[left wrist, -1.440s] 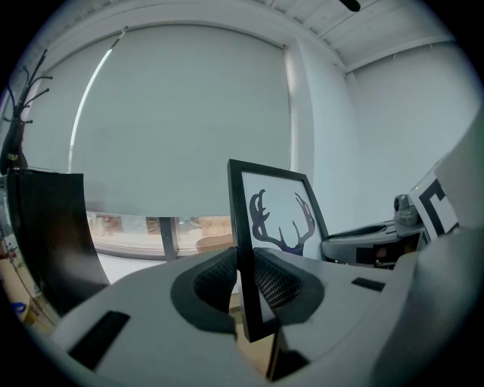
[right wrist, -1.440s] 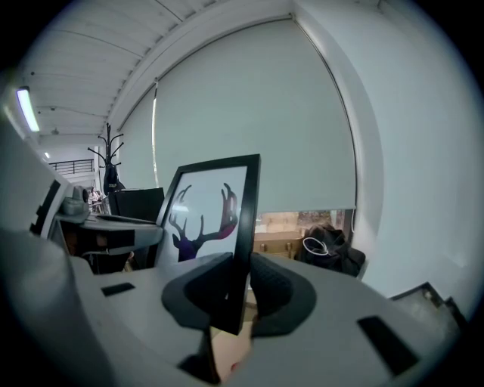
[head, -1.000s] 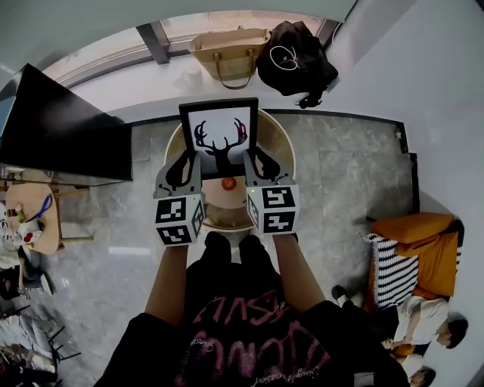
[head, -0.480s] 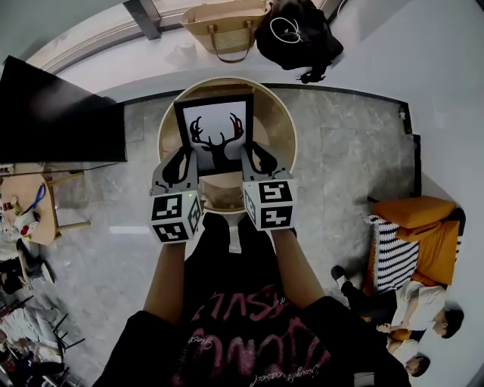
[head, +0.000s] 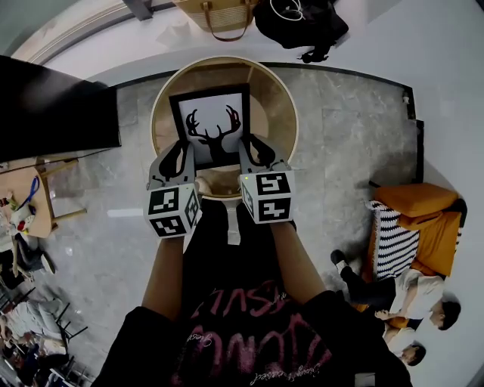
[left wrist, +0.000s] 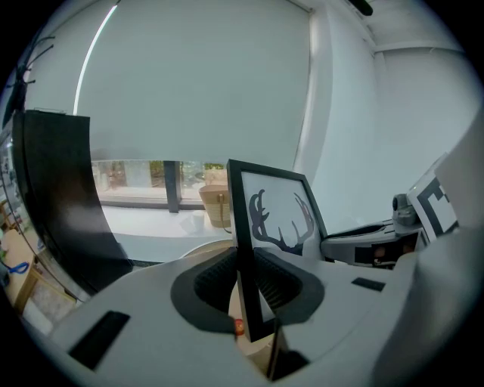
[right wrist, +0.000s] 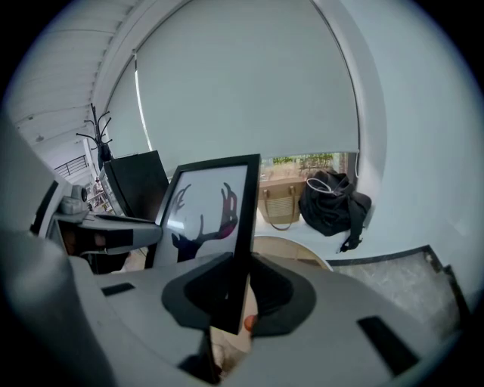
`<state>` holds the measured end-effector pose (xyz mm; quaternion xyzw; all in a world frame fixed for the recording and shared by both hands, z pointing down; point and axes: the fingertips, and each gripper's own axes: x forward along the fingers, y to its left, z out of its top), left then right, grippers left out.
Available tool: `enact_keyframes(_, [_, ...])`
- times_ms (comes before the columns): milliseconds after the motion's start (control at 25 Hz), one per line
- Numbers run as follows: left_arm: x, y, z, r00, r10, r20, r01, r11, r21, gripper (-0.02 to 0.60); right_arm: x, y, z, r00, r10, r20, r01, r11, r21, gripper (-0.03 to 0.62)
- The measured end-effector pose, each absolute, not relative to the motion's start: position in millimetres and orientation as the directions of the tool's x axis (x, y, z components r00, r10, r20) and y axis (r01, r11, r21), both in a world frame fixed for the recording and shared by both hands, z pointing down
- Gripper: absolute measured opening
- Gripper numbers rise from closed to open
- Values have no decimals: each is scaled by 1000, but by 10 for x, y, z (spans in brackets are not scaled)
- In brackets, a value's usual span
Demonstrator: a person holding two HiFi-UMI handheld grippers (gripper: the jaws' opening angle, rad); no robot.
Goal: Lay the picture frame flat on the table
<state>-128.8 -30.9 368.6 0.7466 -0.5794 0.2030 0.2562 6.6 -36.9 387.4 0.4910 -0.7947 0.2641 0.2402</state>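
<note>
A black picture frame (head: 212,125) with a dark antler silhouette on white stands tilted over the round wooden table (head: 281,106). My left gripper (head: 181,157) is shut on the frame's lower left edge and my right gripper (head: 252,153) on its lower right edge. In the left gripper view the frame (left wrist: 276,219) runs edge-on between the dark pads (left wrist: 215,283) of the left gripper (left wrist: 243,286). The right gripper view shows the frame (right wrist: 203,212) clamped the same way in the right gripper (right wrist: 233,291). A small orange-red ball (right wrist: 249,323) lies on the table below the frame.
A woven handbag (head: 219,13) and a black bag (head: 302,19) sit on the ledge behind the table. A large black panel (head: 53,106) stands at left. At right is an orange sofa (head: 420,234) with seated people (head: 408,302) near it.
Both grippers have come down together with the frame held between them. The frame now sits lower, over the tabletop, and leans back a little more.
</note>
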Motion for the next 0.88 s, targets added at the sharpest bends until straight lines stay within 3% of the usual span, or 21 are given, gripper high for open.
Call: enact_keyframes(880, [-1225,10,4733,254,-629,735,-967,-172,187,74,122,-11,4920,-396,-504,768,-907,344,-242,81])
